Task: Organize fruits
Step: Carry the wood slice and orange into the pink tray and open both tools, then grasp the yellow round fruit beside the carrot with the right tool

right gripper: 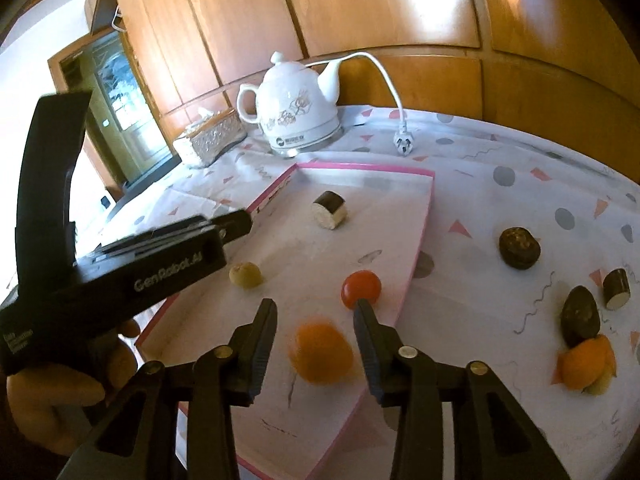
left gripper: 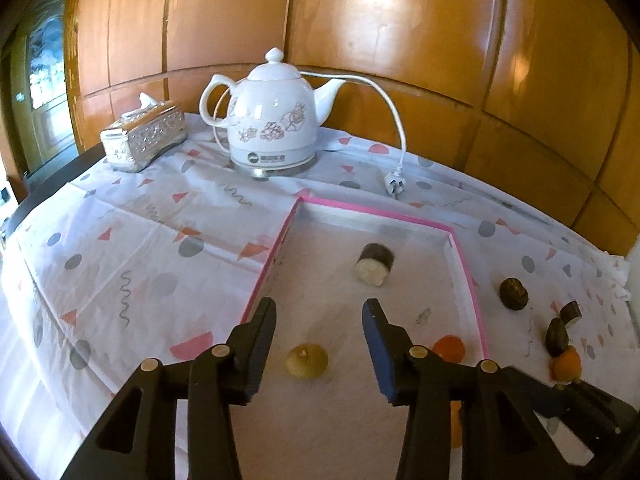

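Note:
A pink-rimmed white tray (left gripper: 466, 264) (right gripper: 424, 236) lies on the patterned cloth. In it lie a dark-skinned cut piece (left gripper: 375, 265) (right gripper: 329, 210), a small yellow fruit (left gripper: 307, 360) (right gripper: 245, 275), a red-orange fruit (left gripper: 449, 348) (right gripper: 361, 289) and a blurred orange fruit (right gripper: 322, 352). My left gripper (left gripper: 319, 312) is open over the tray, above the yellow fruit. My right gripper (right gripper: 316, 308) is open, with the blurred orange fruit between and below its fingers. Right of the tray lie a dark round fruit (left gripper: 513, 293) (right gripper: 519, 248), a dark oval fruit (right gripper: 580, 314), another cut piece (right gripper: 616, 289) and an orange piece (right gripper: 585, 364).
A white floral kettle (left gripper: 274, 120) (right gripper: 298, 114) with its cord and plug (left gripper: 392, 186) (right gripper: 404, 145) stands at the back. A silver tissue box (left gripper: 144, 140) (right gripper: 210, 140) sits to its left. Wooden panels back the table. The left gripper body (right gripper: 120, 272) shows in the right wrist view.

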